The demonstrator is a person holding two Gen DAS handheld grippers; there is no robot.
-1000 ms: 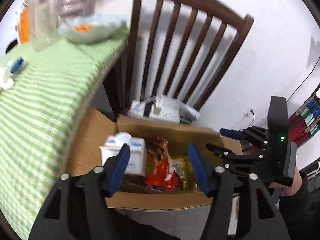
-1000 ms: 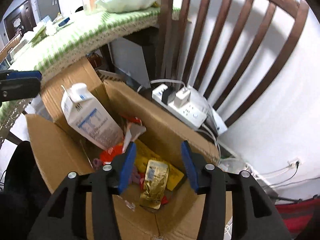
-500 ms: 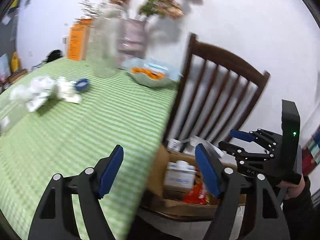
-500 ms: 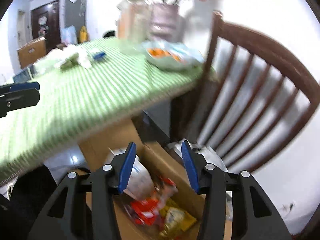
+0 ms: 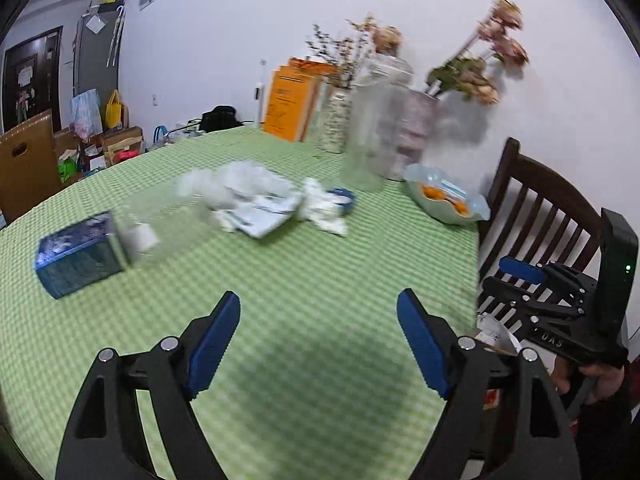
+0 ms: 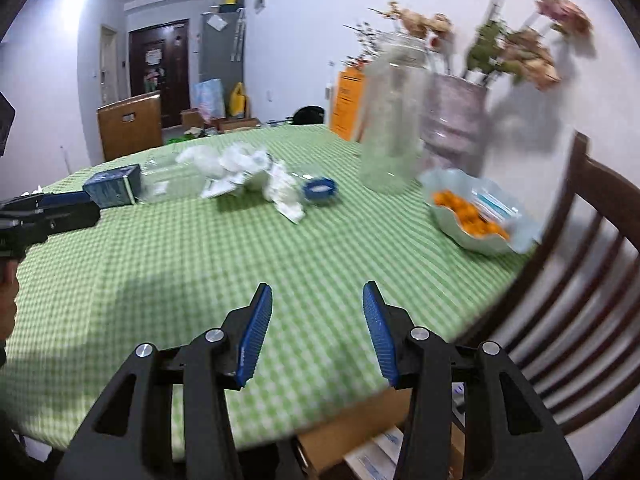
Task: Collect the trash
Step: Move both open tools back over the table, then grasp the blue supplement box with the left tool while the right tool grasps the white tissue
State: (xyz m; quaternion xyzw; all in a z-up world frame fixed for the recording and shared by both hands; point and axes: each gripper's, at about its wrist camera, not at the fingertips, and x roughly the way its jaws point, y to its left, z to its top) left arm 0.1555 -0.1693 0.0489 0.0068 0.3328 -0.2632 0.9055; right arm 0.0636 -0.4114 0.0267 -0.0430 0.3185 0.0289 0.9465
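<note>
Green-and-white checked cloth (image 5: 320, 264) covers the table on which the trash is spread. Ahead of both tongs, crumpled white paper and wrappers (image 5: 256, 200) are heaped in a soft, irregular pile, with a round blue cap (image 6: 319, 189) just beside its right end. Left of the pile a clear plastic bottle (image 5: 160, 220) is laid on its side, blurred, and a dark blue rectangular carton (image 5: 78, 260) is seen against its near end.

Nothing is held by the left gripper (image 5: 319, 340); its ribbed blue pads have just been opening and are spread wide above bare cloth. The right gripper (image 6: 317, 330) is likewise empty, its pads parted moderately.

Further right, a wavy-edged pale bowl (image 6: 472, 240) of small orange fruit is set near the table edge, behind it a tall clear glass jar (image 6: 394, 120) and vases of dried flowers (image 6: 516, 52). A dark slatted wooden chair (image 6: 580, 280) is placed at the far right.
</note>
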